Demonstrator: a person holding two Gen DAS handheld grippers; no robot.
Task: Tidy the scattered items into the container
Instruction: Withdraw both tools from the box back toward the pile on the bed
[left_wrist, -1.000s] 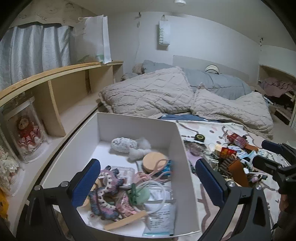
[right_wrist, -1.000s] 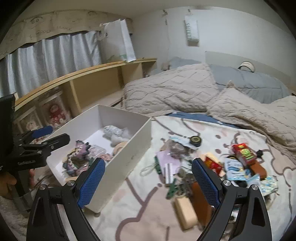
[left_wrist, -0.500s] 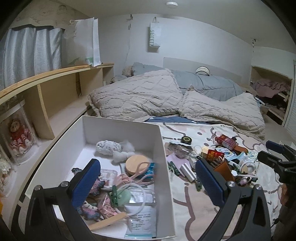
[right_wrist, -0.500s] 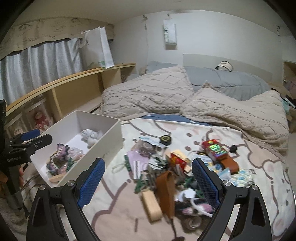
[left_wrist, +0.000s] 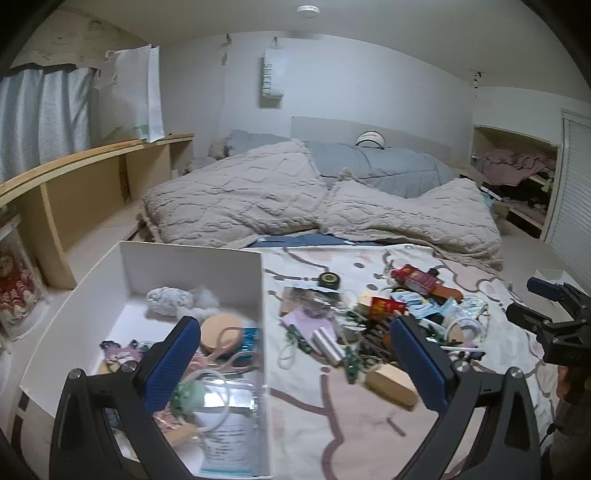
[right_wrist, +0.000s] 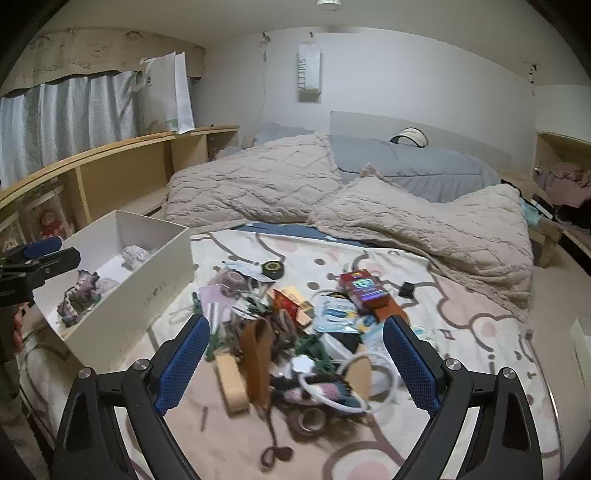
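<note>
A white open box (left_wrist: 192, 254) (right_wrist: 147, 299) stands on the bed at the left, holding several small items such as a wooden disc (left_wrist: 221, 328) and a grey fluffy ball (left_wrist: 166, 300). A heap of scattered items (right_wrist: 295, 328) (left_wrist: 369, 325) lies on the patterned blanket to the right of the box. My left gripper (left_wrist: 295, 354) is open and empty, over the box's right wall. My right gripper (right_wrist: 295, 354) is open and empty, just above the near side of the heap, over a brown strap (right_wrist: 256, 354) and a wooden block (right_wrist: 231, 380).
Beige textured pillows (right_wrist: 332, 199) and a grey duvet (right_wrist: 413, 166) lie behind the heap. A wooden shelf unit (right_wrist: 110, 173) runs along the left wall. A black tape roll (right_wrist: 271, 268) and a red box (right_wrist: 364, 288) lie at the heap's far side.
My left gripper has swung right, from over the box's inside to over its right wall. My right gripper has swung right, from beside the box to over the heap.
</note>
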